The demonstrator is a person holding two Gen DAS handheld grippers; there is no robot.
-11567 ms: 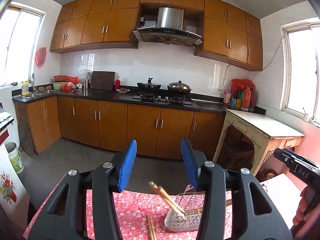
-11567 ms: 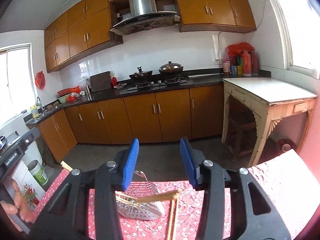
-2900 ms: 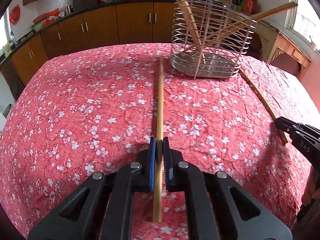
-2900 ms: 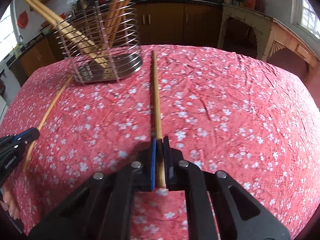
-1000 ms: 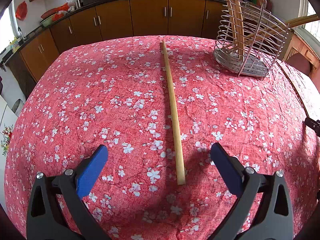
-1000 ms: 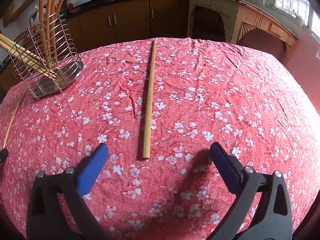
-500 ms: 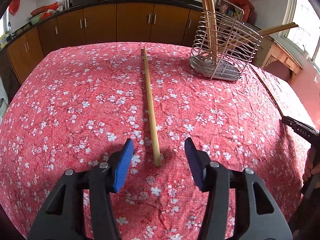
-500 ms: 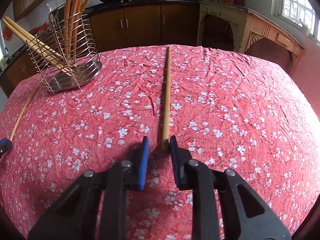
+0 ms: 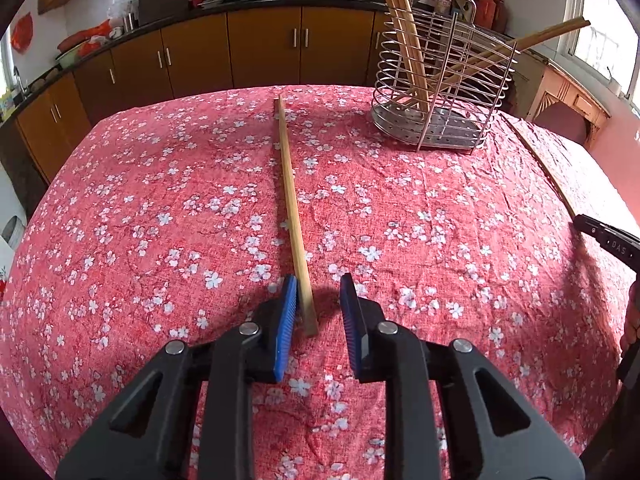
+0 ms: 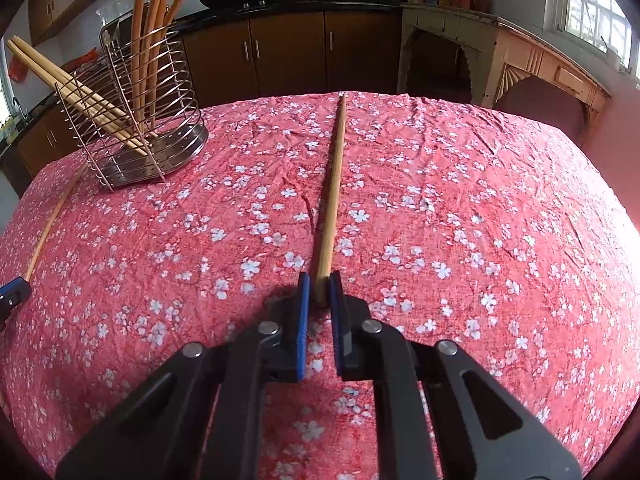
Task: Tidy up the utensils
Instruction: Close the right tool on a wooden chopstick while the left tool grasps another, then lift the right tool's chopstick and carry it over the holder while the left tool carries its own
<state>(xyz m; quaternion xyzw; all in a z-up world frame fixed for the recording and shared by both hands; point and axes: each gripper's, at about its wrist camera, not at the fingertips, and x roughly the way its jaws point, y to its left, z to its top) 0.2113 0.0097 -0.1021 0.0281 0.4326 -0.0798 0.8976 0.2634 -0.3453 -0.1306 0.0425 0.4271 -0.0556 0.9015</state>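
Note:
Two long wooden chopsticks lie on the red floral tablecloth point(image 9: 160, 200). In the left wrist view one chopstick point(image 9: 292, 200) runs away from me, its near end between the blue pads of my left gripper point(image 9: 318, 278). Those jaws are closing; the stick lies against the left pad, with a gap to the right pad. In the right wrist view the other chopstick point(image 10: 332, 192) ends between the pads of my right gripper point(image 10: 319, 276), whose jaws are closing and grip its tip. A wire utensil holder point(image 9: 440, 80) holds several chopsticks.
The holder point(image 10: 140, 120) stands at the far side of the table. My right gripper point(image 9: 608, 236) and a hand point(image 9: 632, 316) show at the right edge of the left wrist view. Brown kitchen cabinets point(image 9: 260, 52) and a pale side table point(image 10: 520, 52) lie beyond.
Both grippers' jaws went from wide open to nearly together around the near ends of their chopsticks. Each gripper also came closer to its stick.

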